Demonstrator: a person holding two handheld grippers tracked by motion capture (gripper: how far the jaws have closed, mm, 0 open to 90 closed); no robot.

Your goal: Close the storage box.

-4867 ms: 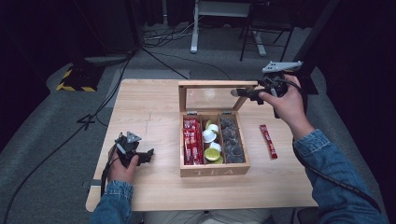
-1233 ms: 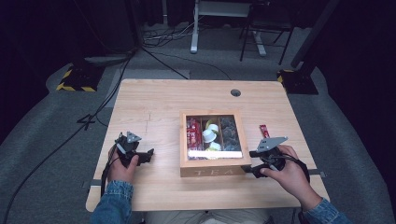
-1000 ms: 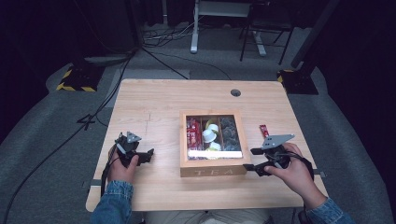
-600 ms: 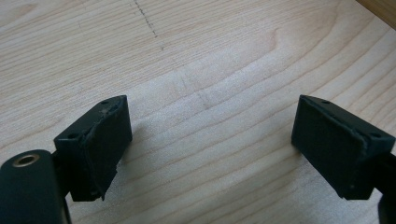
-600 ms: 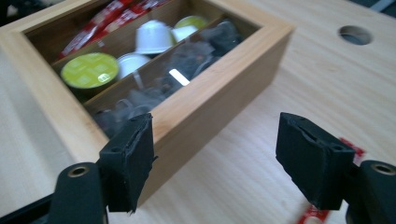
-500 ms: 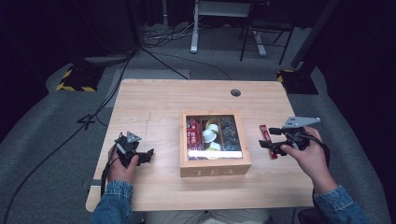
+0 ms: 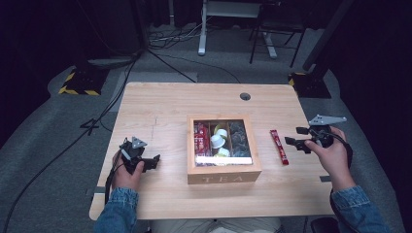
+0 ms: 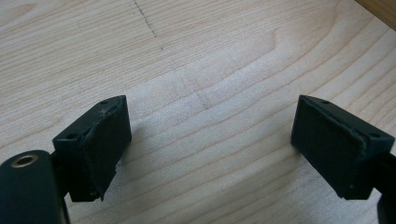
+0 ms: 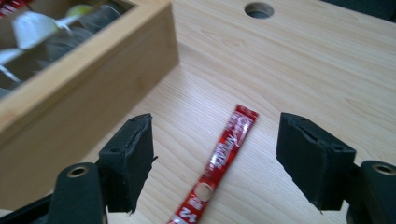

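Desk (image 7: 160, 104) carrying closed wooden tea box (image 7: 223, 171) at centre, lid shut; red sachet (image 7: 279, 146) flat on bare wood between box and right edge, long axis running front-to-back; right gripper (image 7: 302, 137) just right of it, jaws wide apart, empty, straddling sachet (image 9: 217, 160) in right gripper view; box wall close on far side, only obstruction; left gripper (image 7: 150, 160) released, parked near left edge, well apart.
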